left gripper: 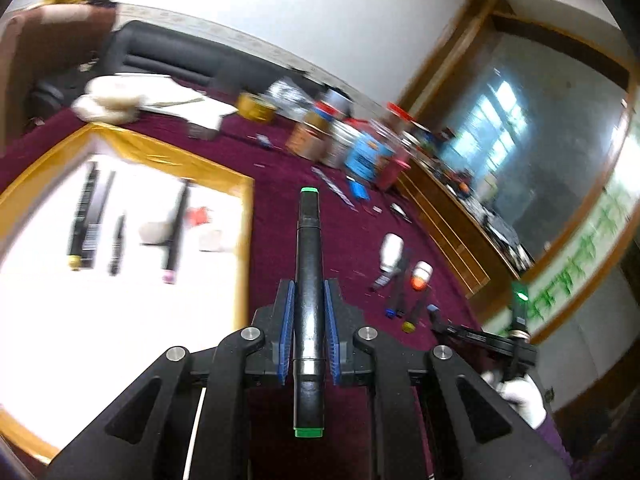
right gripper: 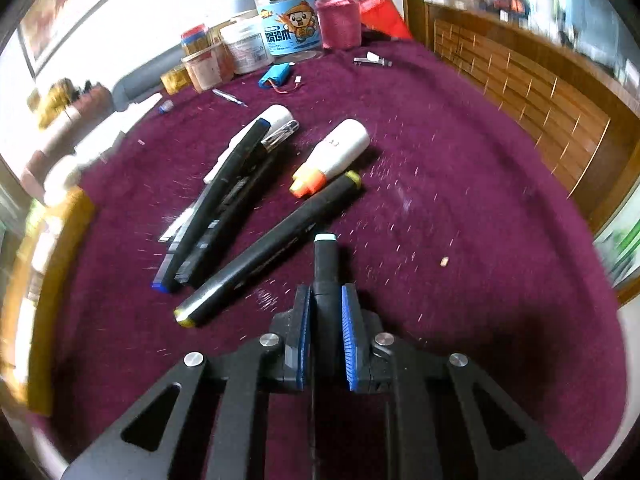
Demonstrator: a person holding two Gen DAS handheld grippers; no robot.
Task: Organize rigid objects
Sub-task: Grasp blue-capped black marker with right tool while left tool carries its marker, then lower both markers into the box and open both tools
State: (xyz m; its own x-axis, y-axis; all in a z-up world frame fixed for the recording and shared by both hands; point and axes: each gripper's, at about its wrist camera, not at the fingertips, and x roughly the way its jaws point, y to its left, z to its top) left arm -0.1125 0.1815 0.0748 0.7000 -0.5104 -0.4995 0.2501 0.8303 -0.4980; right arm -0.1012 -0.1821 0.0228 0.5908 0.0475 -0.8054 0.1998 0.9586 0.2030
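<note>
My left gripper (left gripper: pixel 311 294) is shut on a black marker with green caps (left gripper: pixel 309 264), which lies lengthwise between the blue pads. To its left sits a white tray with a yellow rim (left gripper: pixel 244 216) holding several black markers (left gripper: pixel 86 220). My right gripper (right gripper: pixel 326 294) is shut on a black marker with a pale blue cap (right gripper: pixel 325 256) just above the purple cloth. Ahead of it lies a loose pile: a yellow-capped marker (right gripper: pixel 272 248), a blue-capped marker (right gripper: pixel 216 204) and a white bottle with an orange cap (right gripper: pixel 336 156). The same pile (left gripper: pixel 400 276) shows in the left wrist view, with the right gripper (left gripper: pixel 440 318) beside it.
Jars, tins and a pink flask (right gripper: pixel 338 20) crowd the far edge of the purple cloth (right gripper: pixel 460 184). A blue battery pack (right gripper: pixel 278 74) lies near them. A wooden cabinet (right gripper: pixel 540 100) stands at the right. A white-gloved hand (left gripper: pixel 520 396) holds the right gripper.
</note>
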